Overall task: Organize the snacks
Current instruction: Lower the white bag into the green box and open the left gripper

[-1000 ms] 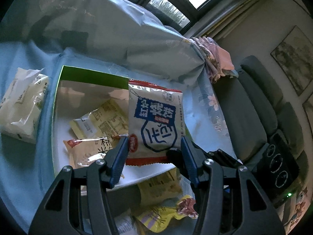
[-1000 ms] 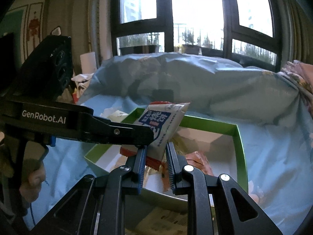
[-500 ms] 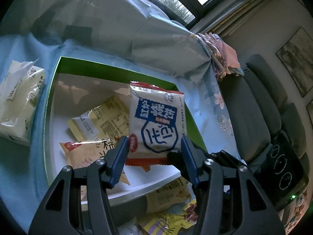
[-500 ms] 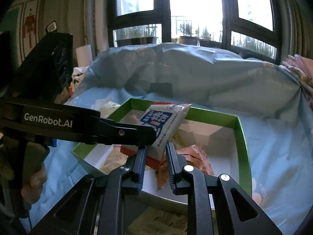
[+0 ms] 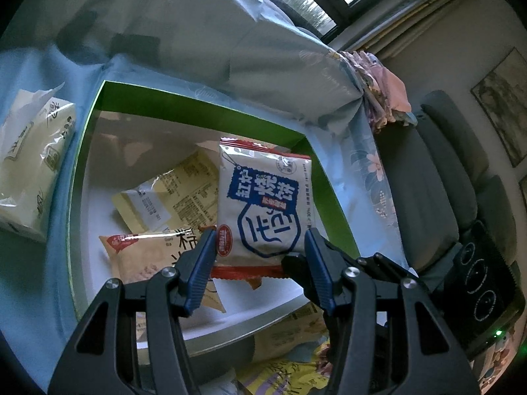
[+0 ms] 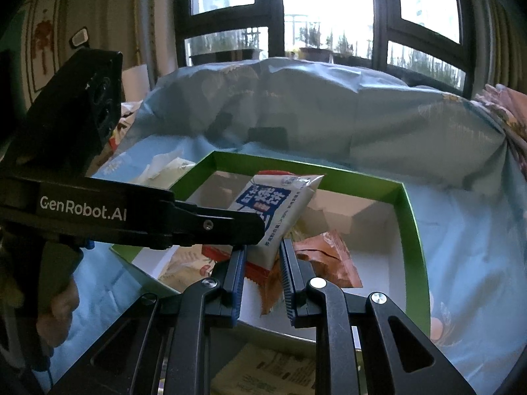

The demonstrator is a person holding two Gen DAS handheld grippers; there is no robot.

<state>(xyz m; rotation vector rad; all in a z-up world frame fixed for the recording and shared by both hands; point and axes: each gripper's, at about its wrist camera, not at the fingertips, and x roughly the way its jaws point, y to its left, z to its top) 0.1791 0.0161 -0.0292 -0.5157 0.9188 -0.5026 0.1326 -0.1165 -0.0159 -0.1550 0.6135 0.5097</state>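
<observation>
Centrally, the white-and-blue snack packet [image 5: 265,212] stands upright between the blue ribbed fingers [image 5: 201,265] of the left gripper [image 5: 260,256]. These fingers sit at the packet's two side edges near its red bottom seam, spread about as wide as the packet; whether they actually press it cannot be told from the left wrist view. In the right wrist view, the right gripper [image 6: 262,271] has its fingers [image 6: 237,278] set narrowly apart across the packet's [image 6: 280,210] lower corner, and they appear to pinch its thickness, though the contact itself is partly hidden by the left gripper's black arm crossing in front.

The packet hangs above the green-rimmed box [image 5: 95,121], over its right half, and is not yet laid down. Inside the box lie a pale yellow packet [image 5: 171,197], a tan packet with a red label [image 5: 145,256], and an orange packet [image 6: 324,260]. More yellow wrappers [image 5: 283,370] lie on the near side, outside the box. A soft pack of tissues [image 5: 29,168] rests on the blue sheet [image 5: 29,263] just left of the box.

Judged by its puffed, glossy film, the packet is probably light, air-filled and slippery, with brittle contents that hard squeezing would crush. The flat crimped seam at the bottom or top offers the surest hold, since it is stiffer and holds no food. A grip on the smooth pillow faces is likely to slide.
</observation>
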